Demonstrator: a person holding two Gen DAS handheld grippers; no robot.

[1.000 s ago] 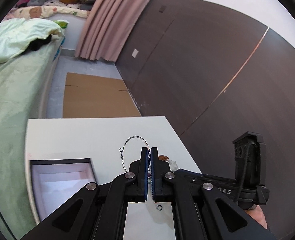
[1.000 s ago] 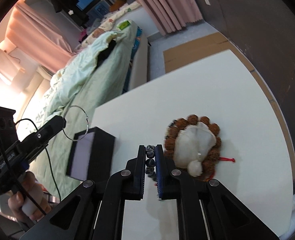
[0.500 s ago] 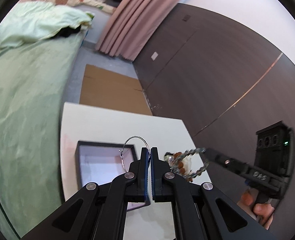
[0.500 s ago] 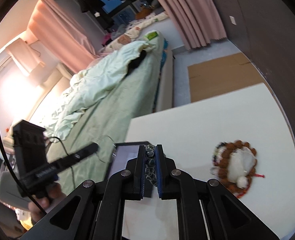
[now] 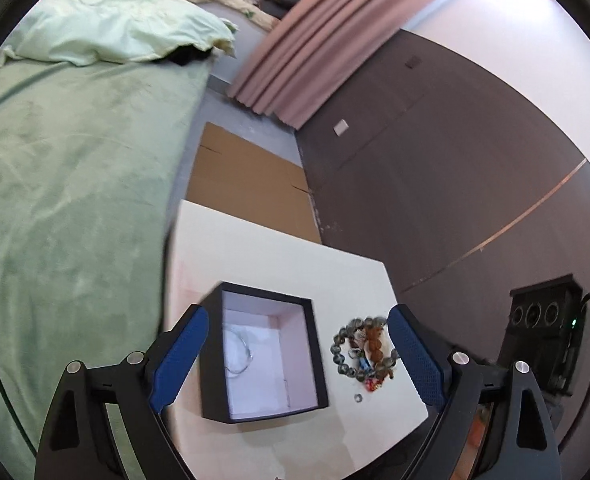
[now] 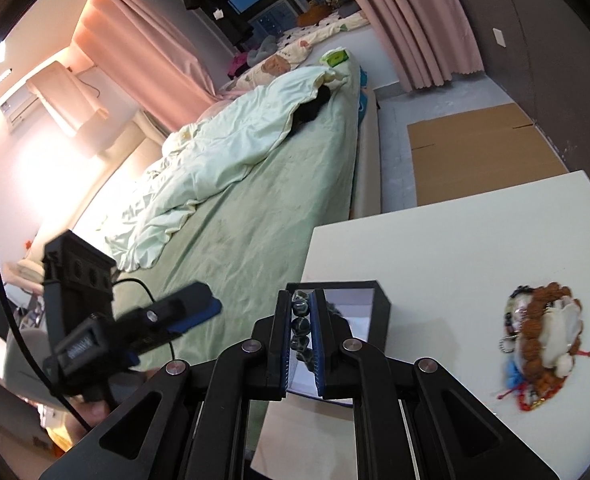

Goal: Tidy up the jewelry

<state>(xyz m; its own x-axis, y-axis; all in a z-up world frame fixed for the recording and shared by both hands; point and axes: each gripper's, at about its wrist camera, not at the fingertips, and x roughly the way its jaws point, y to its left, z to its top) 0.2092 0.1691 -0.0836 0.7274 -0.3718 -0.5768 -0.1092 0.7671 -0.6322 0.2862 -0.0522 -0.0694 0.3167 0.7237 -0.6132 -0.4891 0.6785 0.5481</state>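
Note:
A black box (image 5: 215, 320) with a pale lining stands open on the white table (image 5: 255, 248). A thin silver hoop (image 5: 241, 354) lies inside it. My left gripper (image 5: 295, 344) is open and empty above the box. My right gripper (image 6: 303, 312) is shut on a dark bead bracelet (image 6: 301, 326) and holds it over the box (image 6: 381, 312). In the left wrist view the bracelet (image 5: 349, 356) hangs right of the box. A pile of jewelry (image 6: 543, 340) with brown beads lies on the table to the right.
A small ring (image 5: 358, 399) lies on the table near the pile. A green bed (image 5: 67, 184) runs along the table's left side. Cardboard (image 5: 247, 184) lies on the floor beyond. A dark wall (image 5: 435, 168) stands at the right.
My left gripper has opened and the silver hoop has dropped into the box. My right gripper has carried the bead bracelet left, over the box.

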